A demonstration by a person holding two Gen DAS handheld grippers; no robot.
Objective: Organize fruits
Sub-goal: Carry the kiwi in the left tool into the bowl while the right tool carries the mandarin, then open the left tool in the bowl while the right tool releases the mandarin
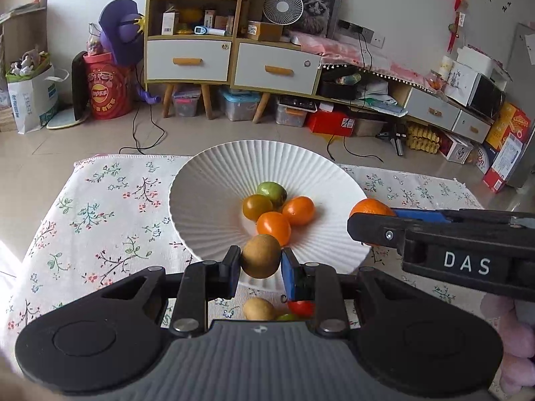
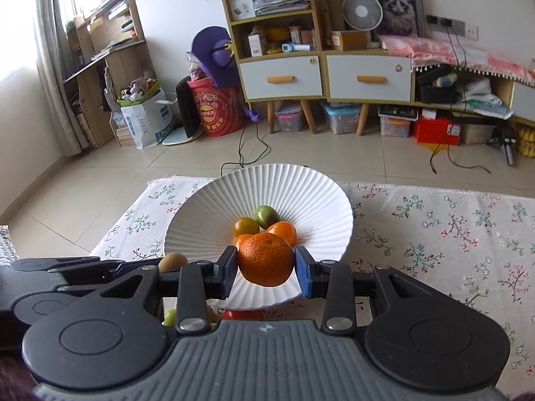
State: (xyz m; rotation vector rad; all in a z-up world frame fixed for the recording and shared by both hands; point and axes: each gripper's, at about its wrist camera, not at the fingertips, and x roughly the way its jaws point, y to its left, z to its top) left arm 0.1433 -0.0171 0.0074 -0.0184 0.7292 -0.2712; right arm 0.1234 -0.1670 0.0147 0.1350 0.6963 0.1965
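Observation:
A white ribbed bowl [image 1: 207, 193] [image 2: 307, 187] stands on a floral cloth and holds several small fruits: a green one [image 1: 271, 192], a brownish-yellow one [image 1: 256, 206] and two orange ones [image 1: 298, 210]. My left gripper [image 1: 260, 260] is shut on a small brown round fruit [image 1: 260, 256], held over the bowl's near rim. My right gripper [image 2: 265, 264] is shut on an orange [image 2: 265, 259] [image 1: 369, 208] above the near rim. In the left wrist view the right gripper [image 1: 371, 225] reaches in from the right. Loose fruits [image 1: 259, 308] lie on the cloth below the grippers.
The floral cloth [image 1: 100, 220] [image 2: 451, 227] covers the table, whose far edge drops to a tiled floor [image 2: 167, 167]. Cabinets, boxes and cables [image 1: 234, 67] line the far wall. A red fruit [image 1: 301, 307] and a green one lie near the bowl's foot.

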